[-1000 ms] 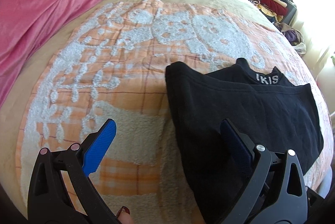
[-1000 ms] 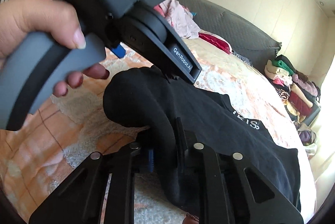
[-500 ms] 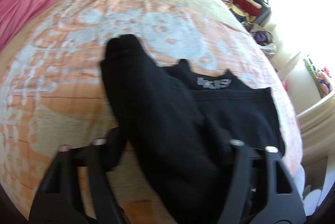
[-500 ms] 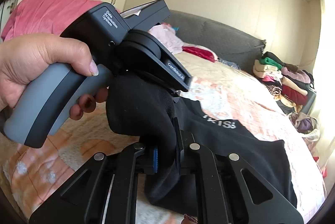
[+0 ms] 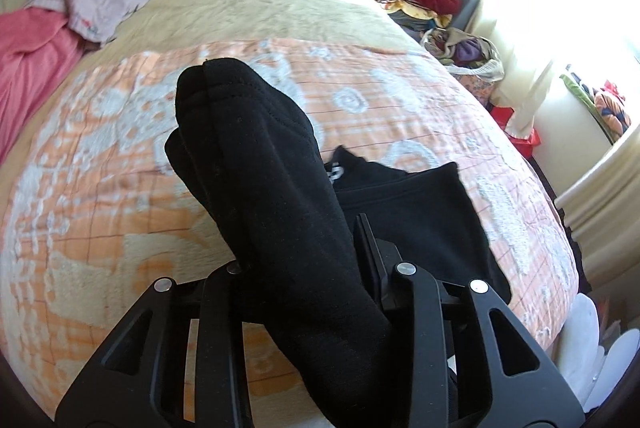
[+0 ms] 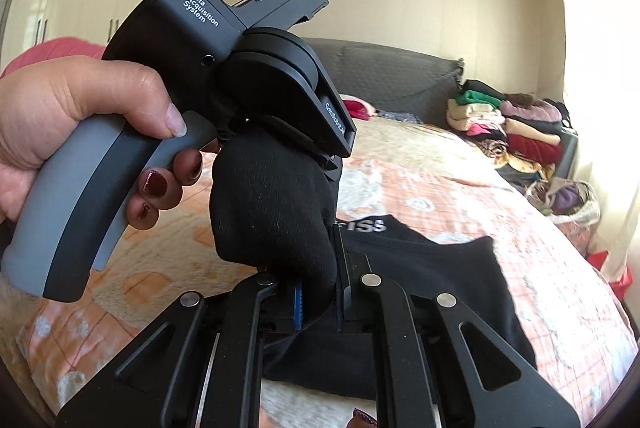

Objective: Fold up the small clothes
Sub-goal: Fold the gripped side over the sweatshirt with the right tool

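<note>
Leftmost in the right wrist view, the person's left hand (image 6: 80, 131) wraps the grey handle of the left gripper (image 6: 316, 167), whose nose dips into a raised bundle of the black garment (image 6: 272, 203). Seen from the left wrist view, that left gripper (image 5: 304, 268) has its jaws closing with a thick fold of the black garment (image 5: 256, 163) between them, the cloth filling the gap between the black linkages so that the pads themselves are hidden. From there the held fold runs as a long strip up and to the left in the picture, away from the camera, ending in a rounded doubled tip above the orange and white blanket (image 5: 100, 163); its long axis lies along the line the gripper points. To the right of the strip, the rest of the garment lies flat on the blanket, its neckband with white lettering just beside the lifted fold. In the right wrist view the right gripper (image 6: 318, 302) is pressed together on the lower edge of the same bundle, a blue pad (image 6: 297, 308) showing against the cloth. Beyond it the flat part spreads rightward across the blanket, lettering toward the grey headboard (image 6: 400, 75). Farther right, a pile of folded clothes (image 6: 516, 123) sits beside the bed near the bright window.
</note>
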{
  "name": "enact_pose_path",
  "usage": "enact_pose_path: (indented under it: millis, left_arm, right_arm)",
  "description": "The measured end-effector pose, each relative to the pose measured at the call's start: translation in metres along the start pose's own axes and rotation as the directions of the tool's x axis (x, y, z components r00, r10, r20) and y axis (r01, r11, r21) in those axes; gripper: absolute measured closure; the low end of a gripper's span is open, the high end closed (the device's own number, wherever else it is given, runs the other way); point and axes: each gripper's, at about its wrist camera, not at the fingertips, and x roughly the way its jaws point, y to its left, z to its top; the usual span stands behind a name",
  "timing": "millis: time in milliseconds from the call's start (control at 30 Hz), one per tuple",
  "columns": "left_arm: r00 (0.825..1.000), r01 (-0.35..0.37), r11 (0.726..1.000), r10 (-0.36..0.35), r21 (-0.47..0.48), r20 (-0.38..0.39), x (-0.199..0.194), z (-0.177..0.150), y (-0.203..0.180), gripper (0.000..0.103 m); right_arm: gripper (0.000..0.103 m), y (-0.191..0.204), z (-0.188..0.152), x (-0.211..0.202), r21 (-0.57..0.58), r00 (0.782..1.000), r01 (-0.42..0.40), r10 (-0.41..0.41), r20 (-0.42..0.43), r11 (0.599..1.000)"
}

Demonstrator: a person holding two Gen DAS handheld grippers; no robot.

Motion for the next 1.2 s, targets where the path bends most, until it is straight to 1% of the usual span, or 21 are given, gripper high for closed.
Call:
enact_pose_path:
  millis: [267,433,967,1200]
  left_arm:
    - [1.000,0.009,0.999,-0.008,0.048,-0.016,0.016,0.007,-0.044,0.078]
    - [1.000,-0.003,0.997,0.005,0.082,-0.028,0.029,0.006,-0.069,0.078]
    - [0.996,-0.011,0.991,0.024,0.135,-0.091,0.071,0.001,-0.110,0.076]
    - [0.992,-0.020,0.988,0.039,0.156,-0.119,0.090,-0.001,-0.122,0.074]
  right_arm:
    - [0.094,-0.031,-0.012,-0.014,0.074,0.999,0.043,-0.042,-0.012,0.996]
    - [0.095,-0.046,-0.020,-0.019,0.106,0.998,0.063,-0.060,-0.026,0.992]
    - [0.095,-0.077,-0.047,-0.017,0.218,0.995,0.079,-0.063,-0.080,0.973]
    - [0.095,-0.093,-0.053,-0.008,0.299,0.994,0.070,-0.042,-0.102,0.952]
